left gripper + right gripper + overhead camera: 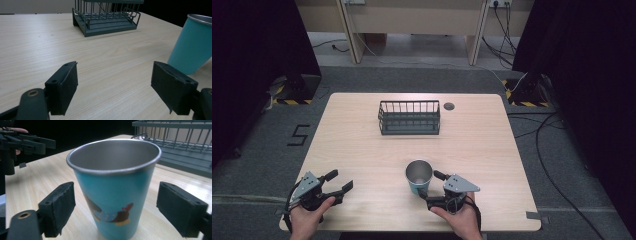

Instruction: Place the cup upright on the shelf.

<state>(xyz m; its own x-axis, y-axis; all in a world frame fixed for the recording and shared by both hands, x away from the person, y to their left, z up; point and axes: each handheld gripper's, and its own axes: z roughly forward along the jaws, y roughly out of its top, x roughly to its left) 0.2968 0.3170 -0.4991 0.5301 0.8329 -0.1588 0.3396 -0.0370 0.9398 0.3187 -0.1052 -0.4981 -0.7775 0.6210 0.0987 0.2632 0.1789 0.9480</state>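
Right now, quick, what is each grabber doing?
Left gripper: open, holding nothing, above the pale wooden table.
Right gripper: open, its fingers either side of the teal metal cup, not squeezing it.

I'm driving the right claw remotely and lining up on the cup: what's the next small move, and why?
Probably close the right claw on the teal cup. The cup stands upright between its open jaws, with a gap on each side. The left claw sits open and apart.

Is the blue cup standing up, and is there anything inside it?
The cup stands upright on the table, mouth up. What shows of its shiny inside is empty; the bottom is hidden.
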